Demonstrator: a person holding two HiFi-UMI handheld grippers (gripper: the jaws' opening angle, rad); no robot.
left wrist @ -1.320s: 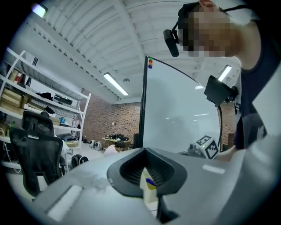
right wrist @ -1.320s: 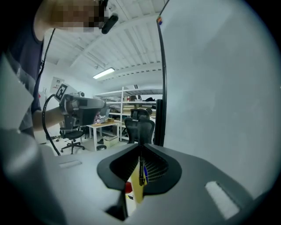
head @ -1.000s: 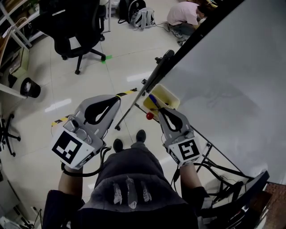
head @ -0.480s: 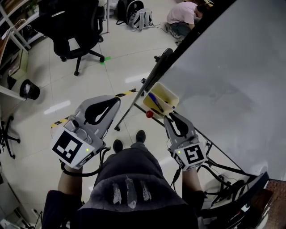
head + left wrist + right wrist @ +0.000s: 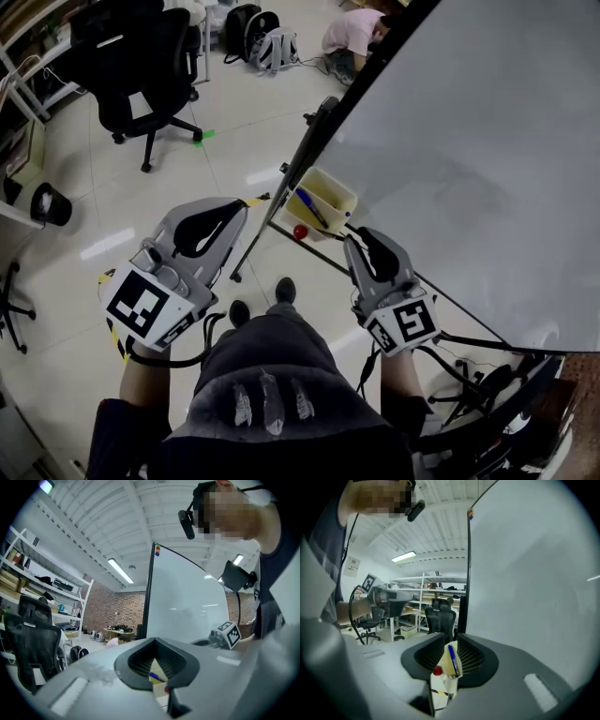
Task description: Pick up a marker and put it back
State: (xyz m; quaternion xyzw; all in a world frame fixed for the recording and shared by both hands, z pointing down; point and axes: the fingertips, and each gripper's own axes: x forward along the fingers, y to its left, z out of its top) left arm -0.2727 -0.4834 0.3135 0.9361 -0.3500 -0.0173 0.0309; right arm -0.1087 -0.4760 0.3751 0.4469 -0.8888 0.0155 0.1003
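Note:
A blue marker [image 5: 312,208] lies in the yellow tray [image 5: 330,187] fixed to the whiteboard's [image 5: 487,141] lower edge, above a red knob [image 5: 300,232]. My right gripper [image 5: 359,236] hangs just short of the tray. Its jaws have just been opening and stand apart with nothing between them. Past its tips, the right gripper view shows the marker [image 5: 451,658] in the tray [image 5: 445,681] beyond the right gripper [image 5: 451,639]. My left gripper [image 5: 241,205] floats left of the tray, tips together and empty. The left gripper [image 5: 154,640] frames the tray [image 5: 158,667] in its own view.
The whiteboard's stand leg [image 5: 258,239] slants down to the floor between the grippers. A black office chair [image 5: 141,56] stands at the back left. A crouching person [image 5: 352,33] and backpacks [image 5: 258,47] are farther back. A dark bin [image 5: 47,202] sits at the left.
The right gripper has drawn back from the tray toward me and risen a little, and its jaws have spread. The blue marker stays in the tray. The left gripper has barely moved.

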